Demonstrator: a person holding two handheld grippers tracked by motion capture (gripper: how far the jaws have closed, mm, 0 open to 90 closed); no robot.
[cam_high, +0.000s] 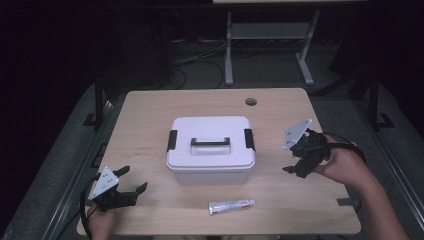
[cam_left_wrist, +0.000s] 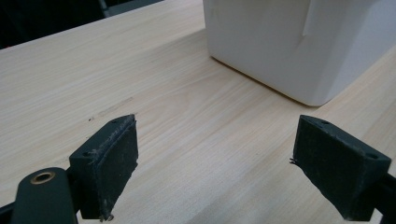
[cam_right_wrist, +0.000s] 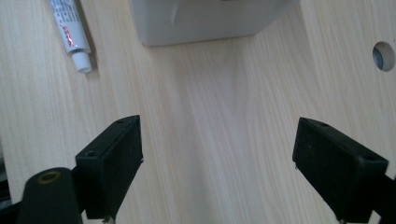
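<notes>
Nearest the person, a small white tube (cam_high: 231, 206) with red print lies flat on the table (cam_high: 150, 115), cap end pointing right, just in front of the box and untouched. At the near left corner the left gripper (cam_high: 131, 181) hovers low over the wood with its jaws spread wide and nothing between them; in the left gripper view the near left corner of the box sits just ahead and to the right of those jaws, still apart from them. Over on the right, a little farther in, the right gripper (cam_high: 291, 163) is held up off the table, tilted toward the box, jaws likewise released and empty; the right gripper view looks down past them at bare wood, with the tube's cap up at the far left of that view.

Middle of the table: the white storage box (cam_high: 210, 149), lid on, black carry handle (cam_high: 210, 142) lying flat on top, and a black latch (cam_high: 172, 140) on the left end and another on the right, both looking clipped down. Beyond it, a round cable hole (cam_high: 251, 102) near the far edge.

My read: this is right at the start. Nothing is grasped, the box is shut, the tube is outside. If the tube is meant to go in, unlatching, lifting the lid and picking up the tube all remain.
</notes>
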